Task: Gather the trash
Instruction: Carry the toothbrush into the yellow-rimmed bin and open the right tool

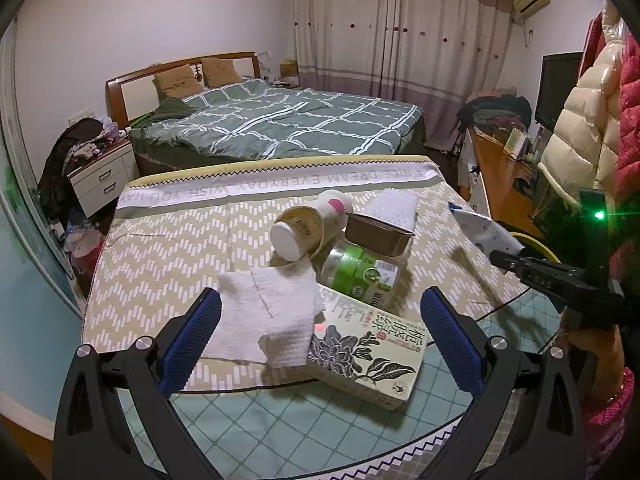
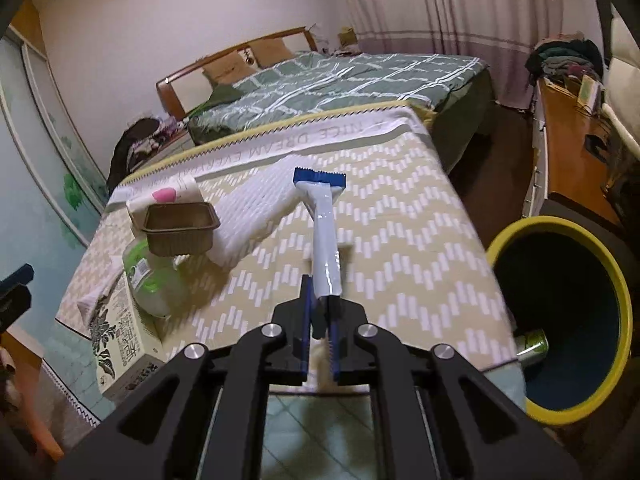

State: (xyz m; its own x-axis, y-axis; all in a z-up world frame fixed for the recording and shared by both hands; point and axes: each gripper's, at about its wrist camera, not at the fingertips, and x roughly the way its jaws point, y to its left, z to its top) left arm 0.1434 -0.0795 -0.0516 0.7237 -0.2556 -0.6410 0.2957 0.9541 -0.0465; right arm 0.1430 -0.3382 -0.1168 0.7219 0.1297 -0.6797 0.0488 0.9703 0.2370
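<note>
My right gripper point(image 2: 320, 304) is shut on a white and blue wrapper point(image 2: 325, 236), held above the table; it also shows in the left wrist view point(image 1: 486, 232). My left gripper point(image 1: 320, 332) is open, hovering over a white paper towel point(image 1: 268, 312) and a tea box point(image 1: 368, 356). Behind them lie a paper cup point(image 1: 298, 232), a green-labelled plastic bottle point(image 1: 360, 276), a brown tray point(image 1: 378, 236) and a white foam sheet point(image 1: 394, 208). A yellow-rimmed bin point(image 2: 560, 320) stands right of the table, with a green can point(image 2: 532, 346) inside.
The table point(image 1: 160, 248) has a beige zigzag cloth. A bed point(image 1: 280, 124) stands behind it, a nightstand point(image 1: 102, 180) at left, a wooden desk point(image 1: 504, 176) and hanging coats point(image 1: 584, 120) at right.
</note>
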